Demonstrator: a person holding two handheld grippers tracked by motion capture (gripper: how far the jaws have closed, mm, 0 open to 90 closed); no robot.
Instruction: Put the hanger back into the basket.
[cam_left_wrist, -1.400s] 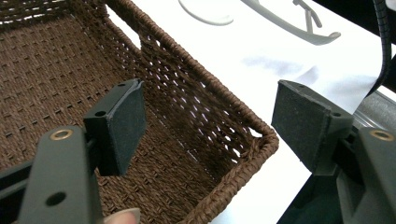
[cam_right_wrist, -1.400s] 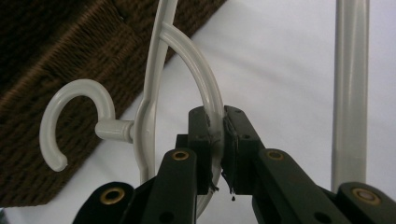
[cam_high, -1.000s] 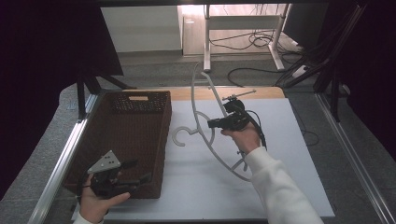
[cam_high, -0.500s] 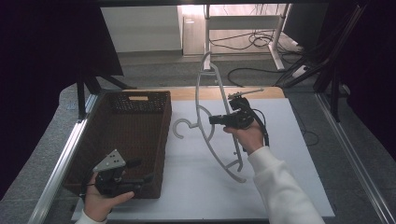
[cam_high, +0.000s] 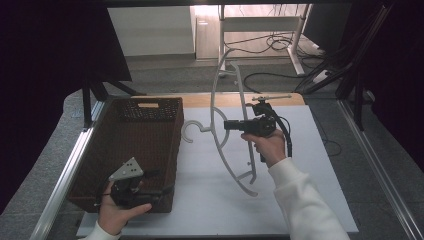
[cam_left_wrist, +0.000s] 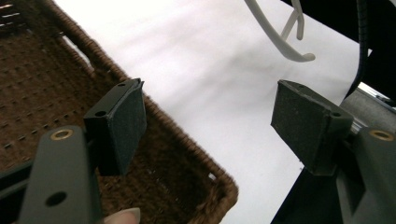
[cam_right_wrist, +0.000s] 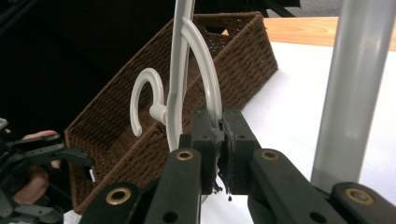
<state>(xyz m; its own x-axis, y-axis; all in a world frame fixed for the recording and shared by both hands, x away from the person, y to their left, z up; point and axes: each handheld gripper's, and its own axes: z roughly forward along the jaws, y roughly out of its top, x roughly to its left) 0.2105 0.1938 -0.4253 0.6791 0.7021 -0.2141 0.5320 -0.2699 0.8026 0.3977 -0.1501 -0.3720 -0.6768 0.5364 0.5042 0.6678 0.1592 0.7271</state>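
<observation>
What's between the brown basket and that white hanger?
Just bare white table, seen in the high view; nothing lies between the basket and the hanger.

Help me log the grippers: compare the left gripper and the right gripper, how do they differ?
The left gripper has its jaws wide apart with nothing between them; the right gripper is clamped on the white hanger. The left sits at the wicker basket's near corner; the right is raised over the white table. Both are hand-held, with black jaws.

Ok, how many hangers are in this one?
1. The white hanger is lifted over the white mat, right of the basket, clamped in the right tongs. Any inside the basket would be partly hidden.
</observation>
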